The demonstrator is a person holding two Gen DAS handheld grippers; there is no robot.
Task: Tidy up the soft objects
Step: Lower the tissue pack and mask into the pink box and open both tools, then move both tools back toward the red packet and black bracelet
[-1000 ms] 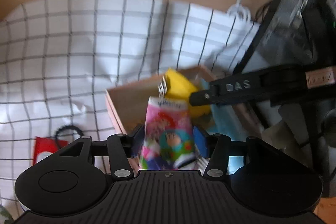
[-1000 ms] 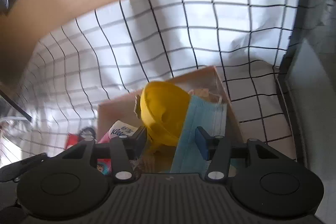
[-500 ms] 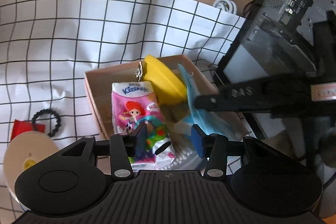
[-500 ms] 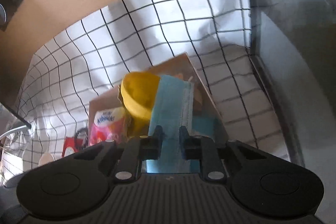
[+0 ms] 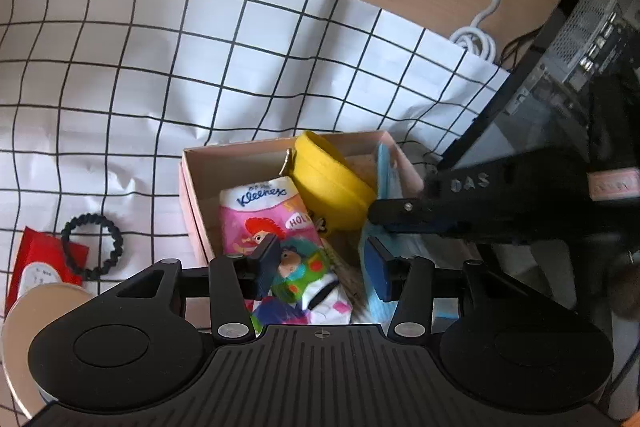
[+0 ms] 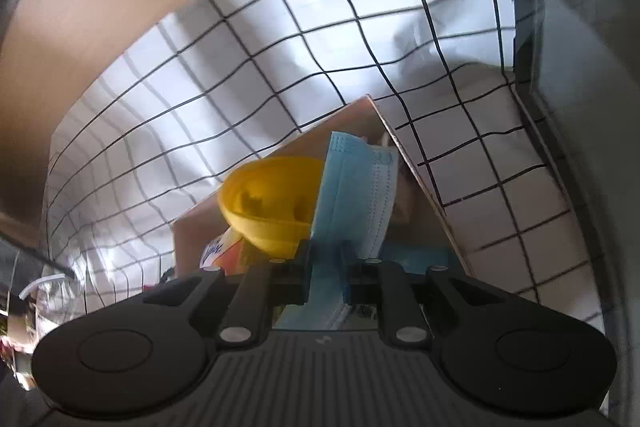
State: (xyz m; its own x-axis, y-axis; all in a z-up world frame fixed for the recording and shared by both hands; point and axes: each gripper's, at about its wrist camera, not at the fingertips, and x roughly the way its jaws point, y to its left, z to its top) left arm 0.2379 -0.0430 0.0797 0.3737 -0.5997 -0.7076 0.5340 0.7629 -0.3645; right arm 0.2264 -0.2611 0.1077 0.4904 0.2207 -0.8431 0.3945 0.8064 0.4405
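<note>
A pink cardboard box stands on the checked cloth. A pink Kleenex tissue pack lies flat in it, beside a yellow cup-shaped object. My left gripper hovers open over the pack's near end, with bare box floor showing beside its right pad. My right gripper pinches a blue face mask that stands upright along the box wall. Its jaws are just opening, with the mask still between the pads. In the left wrist view the right gripper reaches in from the right.
Left of the box lie a black hair tie, a red packet and a round beige lid. A computer case stands close on the right. A white cable coils behind the checked cloth.
The tissue pack, upright between my left pads a second ago, now lies in the box. My right gripper went from open to pinching the mask. The left gripper sank a little.
</note>
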